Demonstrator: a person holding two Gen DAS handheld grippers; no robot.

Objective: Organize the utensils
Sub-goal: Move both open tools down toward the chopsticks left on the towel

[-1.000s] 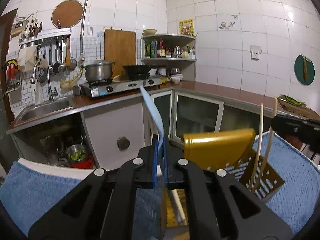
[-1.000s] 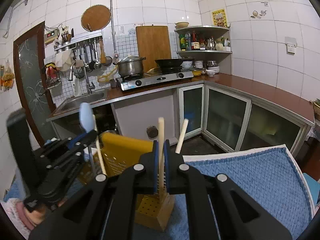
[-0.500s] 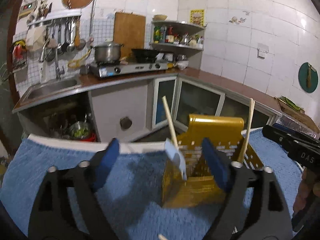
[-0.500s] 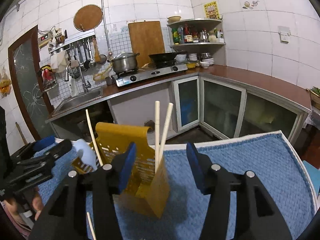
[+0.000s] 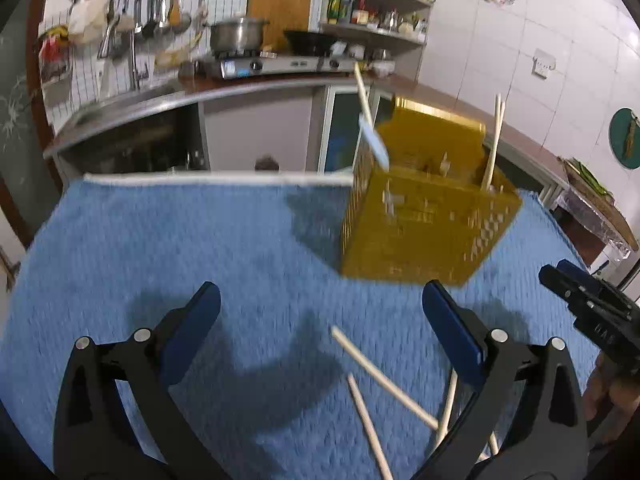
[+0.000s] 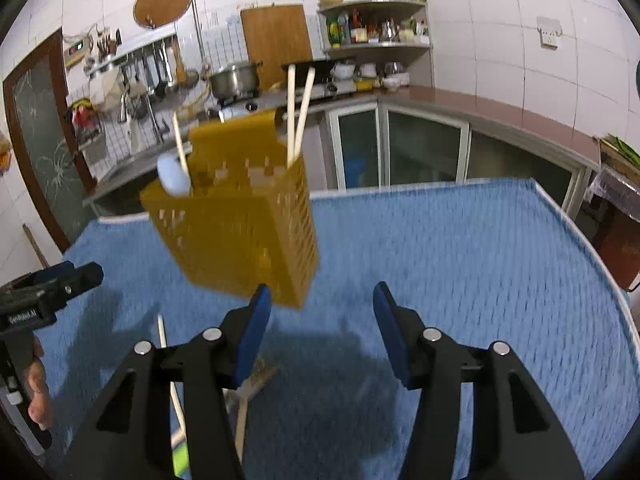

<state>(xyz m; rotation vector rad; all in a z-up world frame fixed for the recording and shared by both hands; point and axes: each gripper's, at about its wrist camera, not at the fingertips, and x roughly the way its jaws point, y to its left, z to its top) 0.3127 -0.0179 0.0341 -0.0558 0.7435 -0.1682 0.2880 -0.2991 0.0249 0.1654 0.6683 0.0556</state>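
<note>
A yellow perforated utensil holder (image 5: 420, 220) (image 6: 240, 232) stands on the blue towel mat (image 5: 160, 240) (image 6: 460, 240). In it are a pair of chopsticks (image 5: 494, 140) (image 6: 298, 108), a single chopstick (image 5: 362, 84) (image 6: 180, 140) and a pale blue spoon (image 5: 374, 142) (image 6: 173, 176). My left gripper (image 5: 320, 296) sits back from the holder with its jaws opening and nothing gripped. Loose chopsticks (image 5: 384, 374) lie on the mat under it. My right gripper (image 6: 322, 294) is open and empty, just in front of the holder. A blurred brownish utensil (image 6: 258, 378) lies below its left finger.
The right gripper's black body (image 5: 588, 308) shows at the right edge of the left wrist view. The left one (image 6: 48, 288), held by a hand (image 6: 36, 392), is at the left of the right wrist view. Behind the mat's white far edge (image 5: 216, 178) run kitchen counters, stove and sink.
The left gripper let go of the spoon and the right let go of a chopstick. Both now stand in the holder. Both grippers opened, pulled back and tipped down toward the mat.
</note>
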